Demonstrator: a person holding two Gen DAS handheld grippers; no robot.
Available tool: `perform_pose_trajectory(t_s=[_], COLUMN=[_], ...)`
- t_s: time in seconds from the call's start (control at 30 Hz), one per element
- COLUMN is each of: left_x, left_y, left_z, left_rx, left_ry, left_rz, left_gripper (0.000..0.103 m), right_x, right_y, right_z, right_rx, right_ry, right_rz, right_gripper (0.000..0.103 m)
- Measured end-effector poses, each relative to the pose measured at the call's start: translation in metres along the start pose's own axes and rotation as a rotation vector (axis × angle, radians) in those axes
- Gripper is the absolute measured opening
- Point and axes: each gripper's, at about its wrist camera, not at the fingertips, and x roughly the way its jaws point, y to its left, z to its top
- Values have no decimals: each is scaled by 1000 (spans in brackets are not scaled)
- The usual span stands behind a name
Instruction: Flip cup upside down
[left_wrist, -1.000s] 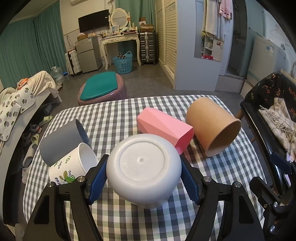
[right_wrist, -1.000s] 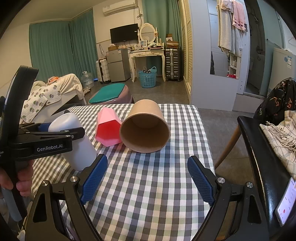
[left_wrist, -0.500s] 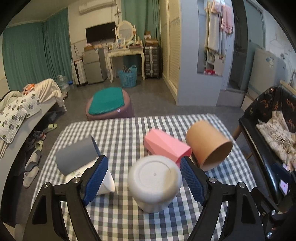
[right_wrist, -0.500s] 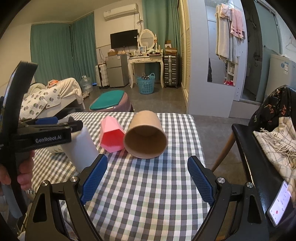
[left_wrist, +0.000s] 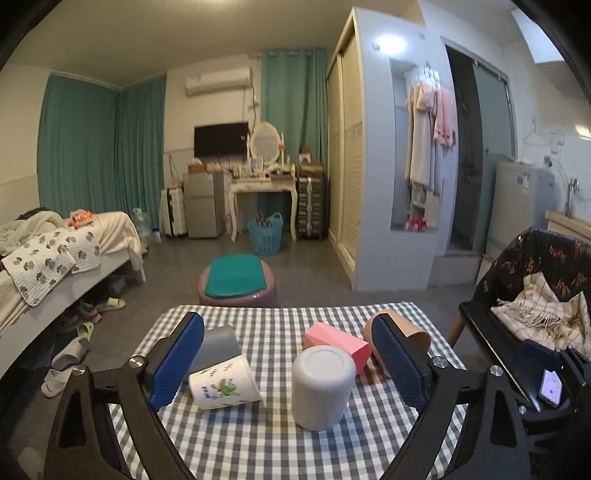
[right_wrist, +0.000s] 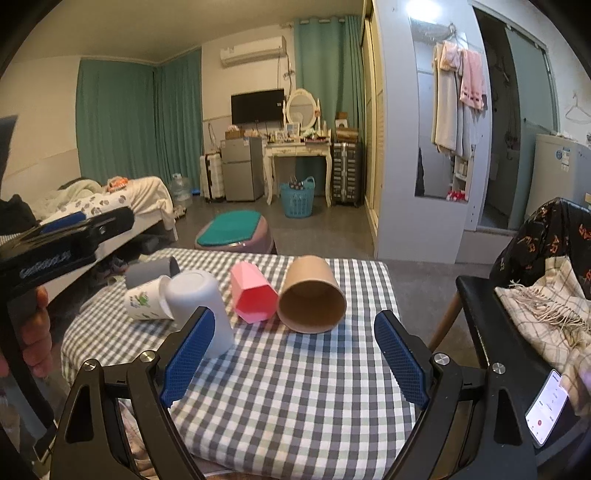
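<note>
A white cup (left_wrist: 322, 386) stands upside down on the checked table (left_wrist: 258, 443), base up; it also shows in the right wrist view (right_wrist: 201, 306). My left gripper (left_wrist: 288, 365) is open and empty, drawn back above and behind the cup. Beside it lie a pink faceted cup (left_wrist: 336, 341), a brown cup (left_wrist: 406, 334), a grey cup (left_wrist: 219, 349) and a white leaf-print cup (left_wrist: 223, 382), all on their sides. My right gripper (right_wrist: 295, 354) is open and empty over the table's near right part, short of the brown cup (right_wrist: 312, 301).
A black chair with a plaid scarf (right_wrist: 546, 306) stands at the table's right edge, with a phone (right_wrist: 546, 406) on it. A purple stool with a green cushion (left_wrist: 238, 284) stands beyond the far edge. A bed (left_wrist: 55, 251) is at the left.
My left gripper has let go of the white cup, opened wide and pulled back and up. The cup stays standing upside down. The right gripper has drawn back a little.
</note>
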Motion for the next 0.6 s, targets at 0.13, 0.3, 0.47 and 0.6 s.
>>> perform_pose_trajectory(t_s=[0.13, 0.3, 0.47, 0.6], left_x=[-15, -32, -37, -38], left_y=[9, 13, 14, 20], left_z=[-14, -31, -51, -65], left_rx=[-10, -9, 9, 5], left_ry=[-20, -36, -30, -10], left_rz=[-11, 21, 38, 49], left_gripper=[100, 102, 103, 103], right_x=[-15, -25, -28, -24], right_y=[7, 14, 19, 18], right_z=[-9, -22, -33, -41], right_rx=[16, 29, 28, 54], right_ry=[-34, -38, -64, -61], right_rz=[-5, -3, -8, -3], right_gripper=[97, 101, 103, 103])
